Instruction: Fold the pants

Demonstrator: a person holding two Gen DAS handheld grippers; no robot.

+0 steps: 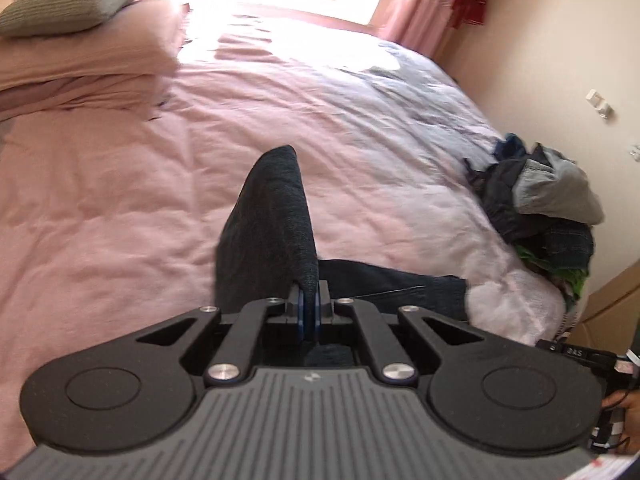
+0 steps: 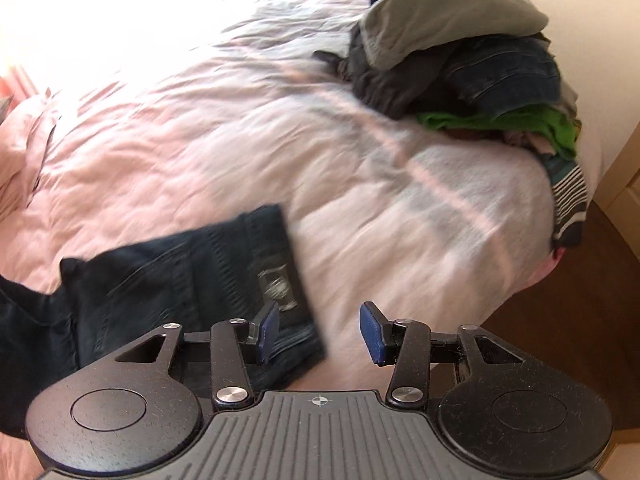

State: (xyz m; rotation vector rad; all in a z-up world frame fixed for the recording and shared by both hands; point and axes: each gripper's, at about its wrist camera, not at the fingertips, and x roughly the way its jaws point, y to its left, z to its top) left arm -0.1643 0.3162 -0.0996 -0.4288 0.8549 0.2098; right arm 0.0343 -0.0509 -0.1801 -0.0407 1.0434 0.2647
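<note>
Dark blue jeans [image 2: 192, 280] lie on the pink bedspread [image 2: 200, 152], waistband with a pale label toward the right. My left gripper [image 1: 309, 312] is shut on a fold of the jeans [image 1: 276, 220], which stands up above its fingertips; more of the denim [image 1: 392, 284] trails right on the bed. My right gripper [image 2: 319, 332] is open just above the bed at the waistband's near corner. Its left pad [image 2: 270, 330] is over the denim and its right pad [image 2: 372, 334] is over bare bedspread. Nothing sits between the pads.
A heap of unfolded clothes [image 2: 472, 60], grey, denim and green, sits at the bed's far right corner, also the heap [image 1: 548, 208] in the left view. Pink pillows [image 1: 80, 64] and a grey cushion [image 1: 76, 4] lie at the head. Wooden floor [image 2: 560, 340] is right of the bed.
</note>
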